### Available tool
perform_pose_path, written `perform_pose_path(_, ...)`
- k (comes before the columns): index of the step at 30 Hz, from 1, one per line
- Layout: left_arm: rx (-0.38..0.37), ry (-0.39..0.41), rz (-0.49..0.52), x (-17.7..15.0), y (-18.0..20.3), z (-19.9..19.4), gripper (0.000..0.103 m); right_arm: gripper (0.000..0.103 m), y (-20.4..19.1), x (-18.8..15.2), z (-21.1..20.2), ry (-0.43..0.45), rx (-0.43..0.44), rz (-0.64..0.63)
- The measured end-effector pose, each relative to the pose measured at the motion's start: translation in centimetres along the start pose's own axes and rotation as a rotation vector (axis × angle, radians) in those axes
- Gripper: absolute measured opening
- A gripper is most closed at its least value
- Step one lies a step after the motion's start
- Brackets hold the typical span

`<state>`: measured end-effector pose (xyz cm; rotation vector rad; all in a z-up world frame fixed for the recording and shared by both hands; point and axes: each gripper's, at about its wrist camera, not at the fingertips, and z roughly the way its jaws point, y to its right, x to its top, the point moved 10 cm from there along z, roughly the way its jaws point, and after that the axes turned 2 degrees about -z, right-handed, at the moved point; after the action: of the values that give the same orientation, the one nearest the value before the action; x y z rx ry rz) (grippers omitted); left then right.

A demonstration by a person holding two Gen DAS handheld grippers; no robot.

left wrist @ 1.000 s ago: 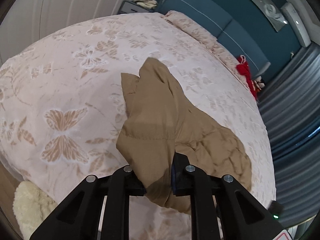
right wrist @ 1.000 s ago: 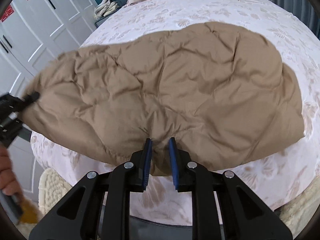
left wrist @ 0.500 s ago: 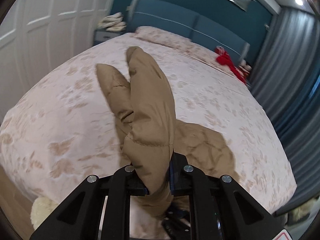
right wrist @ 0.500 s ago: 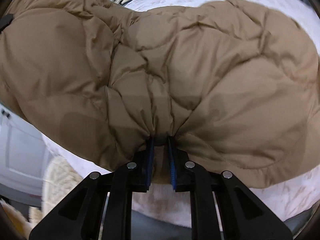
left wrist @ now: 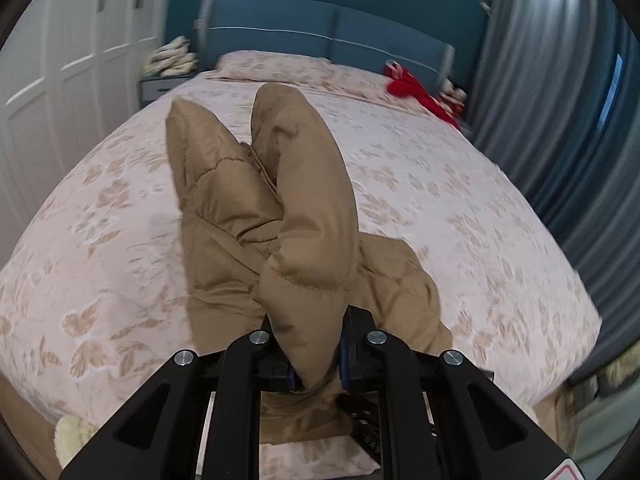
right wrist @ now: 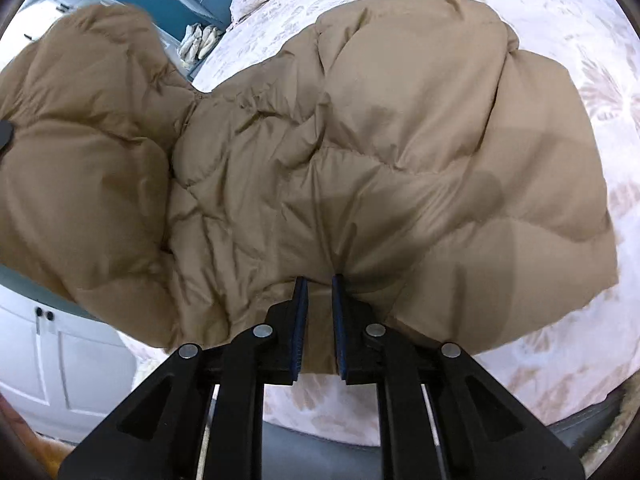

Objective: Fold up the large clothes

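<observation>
left gripper (left wrist: 316, 344): jaws narrow, clamped on puffy fold of tan quilted down jacket (left wrist: 308, 216); padded lobes rising ahead of jaws, rest of jacket trailing down right of jaws onto pink floral bedspread (left wrist: 460, 200). right gripper (right wrist: 320, 308): jaws narrow, pinching jacket (right wrist: 360, 160) hem edge; broad quilted panel spread ahead of jaws over bedspread (right wrist: 592, 40), one bulky fold lifted left of jaws. red cloth (left wrist: 416, 92) far ahead, right of left jaws, near teal padded headboard (left wrist: 320, 32). white wardrobe doors (right wrist: 60, 360) left, below right jaws.
</observation>
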<state>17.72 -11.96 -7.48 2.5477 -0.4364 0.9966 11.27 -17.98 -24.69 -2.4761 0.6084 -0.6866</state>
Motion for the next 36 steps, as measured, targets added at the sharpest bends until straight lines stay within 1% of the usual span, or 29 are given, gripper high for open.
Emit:
perform_pose_path(2,-0.034,-0.033,0.035,-1.1,1.6,1.1,0.011,0.013,0.6,0.3,-1.7,0.013,0.006,0.002)
perform_pose_path(4,-0.047,-0.065,0.061,-1.8,3.3,2.5,0.011,0.013,1.7,0.7,-4.4,0.049,-0.040,-0.017)
perform_pose_path(6,-0.057,-0.100,0.082,-2.5,5.0,4.0,0.011,0.014,3.5,1.3,-7.1,0.080,-0.107,-0.030)
perform_pose_path(8,-0.079,-0.152,0.088,-3.8,6.9,5.8,0.011,0.014,6.0,1.6,-9.9,0.100,-0.198,-0.037)
perform_pose_path(10,-0.095,-0.193,0.096,-5.2,8.4,7.1,0.011,0.014,8.1,1.6,-12.0,0.118,-0.248,-0.019)
perform_pose_path(11,-0.099,-0.215,0.104,-6.0,9.0,7.8,0.011,0.015,8.9,1.6,-12.8,0.124,-0.261,-0.004)
perform_pose_path(13,-0.102,-0.252,0.131,-8.0,10.5,9.0,0.011,0.015,10.7,1.5,-14.9,0.145,-0.258,0.040)
perform_pose_path(15,-0.102,-0.285,0.167,-9.9,11.7,9.9,0.011,0.016,11.8,1.6,-16.1,0.163,-0.273,0.064)
perform_pose_path(17,-0.115,-0.336,0.190,-12.3,12.8,11.0,0.011,0.016,12.5,1.6,-17.0,0.169,-0.286,0.071)
perform_pose_path(19,-0.114,-0.360,0.225,-13.9,13.7,11.3,0.011,0.016,13.3,1.8,-17.8,0.169,-0.294,0.085)
perform_pose_path(20,-0.103,-0.361,0.248,-14.2,14.0,11.2,0.011,0.016,13.6,1.7,-18.1,0.167,-0.298,0.090)
perform_pose_path(21,-0.078,-0.357,0.277,-14.6,14.2,10.9,0.012,0.016,13.7,1.4,-18.3,0.166,-0.304,0.091)
perform_pose_path(24,-0.016,-0.322,0.310,-14.0,14.1,9.3,0.015,0.019,13.8,1.7,-18.7,0.160,-0.328,0.061)
perform_pose_path(25,-0.002,-0.297,0.319,-13.5,14.1,8.3,0.017,0.029,13.5,2.3,-18.7,0.164,-0.345,0.038)
perform_pose_path(26,0.003,-0.276,0.321,-12.8,14.0,7.3,0.021,0.036,13.2,3.8,-18.1,0.168,-0.350,0.021)
perform_pose_path(27,0.002,-0.249,0.315,-12.0,13.9,6.1,0.023,0.036,12.5,4.2,-18.3,0.178,-0.353,-0.008)
perform_pose_path(28,-0.001,-0.235,0.304,-11.3,13.7,5.4,0.030,0.036,12.0,4.7,-18.3,0.187,-0.354,-0.033)
perform_pose_path(30,-0.020,-0.212,0.253,-9.8,13.0,3.4,0.044,0.040,10.5,5.4,-18.4,0.201,-0.360,-0.080)
perform_pose_path(31,-0.017,-0.198,0.234,-9.1,12.7,2.7,0.047,0.043,9.9,5.9,-18.4,0.211,-0.361,-0.097)
perform_pose_path(32,0.001,-0.176,0.218,-8.4,12.0,1.8,0.051,0.045,9.7,6.3,-18.4,0.217,-0.359,-0.105)
perform_pose_path(36,0.071,-0.110,0.163,-6.0,9.4,-0.7,0.054,0.046,7.4,7.9,-18.7,0.236,-0.329,-0.130)
